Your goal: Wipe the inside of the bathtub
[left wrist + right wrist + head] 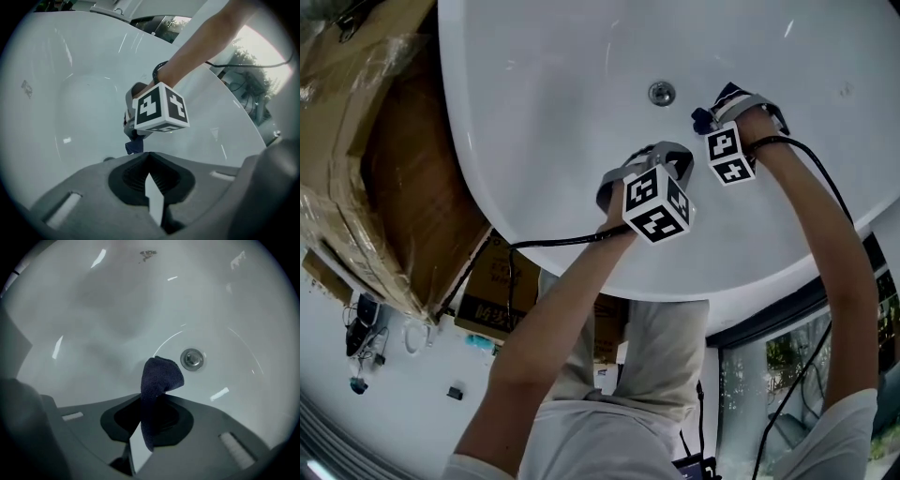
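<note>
The white bathtub (553,84) fills the head view, with its metal drain (661,92) in the bottom. My right gripper (722,103) reaches down beside the drain and is shut on a dark blue cloth (703,120). In the right gripper view the cloth (159,376) stands up out of the jaws (140,441), its folded tip just left of the drain (192,358). My left gripper (652,155) hovers close behind the right one, jaws shut on nothing (152,197). It faces the right gripper's marker cube (161,108), below which the cloth (133,146) peeks out.
Plastic-wrapped cardboard boxes (356,169) stand against the tub's left side, and another box (492,281) sits below them. A black cable (553,242) trails over the tub rim. A window (787,366) is at the lower right. A small dark mark (147,255) sits on the tub wall.
</note>
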### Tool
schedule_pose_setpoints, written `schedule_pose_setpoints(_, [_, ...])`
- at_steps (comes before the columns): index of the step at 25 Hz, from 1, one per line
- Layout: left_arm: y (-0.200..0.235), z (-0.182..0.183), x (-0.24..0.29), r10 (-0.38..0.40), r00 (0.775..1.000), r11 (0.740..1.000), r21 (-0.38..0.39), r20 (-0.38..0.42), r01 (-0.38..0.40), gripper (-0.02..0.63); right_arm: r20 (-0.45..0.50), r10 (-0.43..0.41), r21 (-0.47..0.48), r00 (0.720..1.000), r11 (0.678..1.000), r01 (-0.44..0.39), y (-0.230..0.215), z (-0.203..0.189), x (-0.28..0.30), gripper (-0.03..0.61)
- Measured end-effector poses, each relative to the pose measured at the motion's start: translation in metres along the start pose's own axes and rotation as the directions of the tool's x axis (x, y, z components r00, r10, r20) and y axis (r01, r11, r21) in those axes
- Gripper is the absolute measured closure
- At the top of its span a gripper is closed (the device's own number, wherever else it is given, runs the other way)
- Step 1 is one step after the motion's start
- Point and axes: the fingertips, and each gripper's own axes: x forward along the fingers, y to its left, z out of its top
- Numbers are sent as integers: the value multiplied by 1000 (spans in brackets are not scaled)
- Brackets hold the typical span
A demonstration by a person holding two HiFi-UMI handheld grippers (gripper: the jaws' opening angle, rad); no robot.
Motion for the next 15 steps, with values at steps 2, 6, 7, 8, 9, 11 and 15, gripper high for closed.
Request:
schedule_pose_setpoints(2, [1,-2,2,-3,1000,1000,-5,-3,3,618,15,9,8,1000,1000,-9,-5,-1,7,528])
schedule_pose_setpoints(6, [3,-4,6,-7,1000,1000,-14,-6,7,618,16,41,29,999,999,-42,-8,-10,26,528])
schedule_pose_setpoints(7, [4,-5,7,-7,1000,1000,-15,-6,7,618,14,53,34,998,998,-53,-8,-13,31,528])
schedule_pose_setpoints(8, [6,-5,8,-8,1000,1000,-15,-6,8,618,9,66,37,998,997,-66,-7,-17,36,528])
schedule_pose_setpoints(9, [6,-6,10,-9,1000,1000,-14,-6,9,618,1,79,37,997,996,-79,-5,-20,41,528])
schedule_pose_setpoints(11, [7,-7,14,-11,1000,1000,-16,-5,11,618,-17,101,30,995,994,-100,-1,-26,50,528])
schedule_pose_setpoints(15, [9,-7,21,-11,1000,1000,-28,-2,11,618,-48,130,25,990,991,-129,7,-35,64,528])
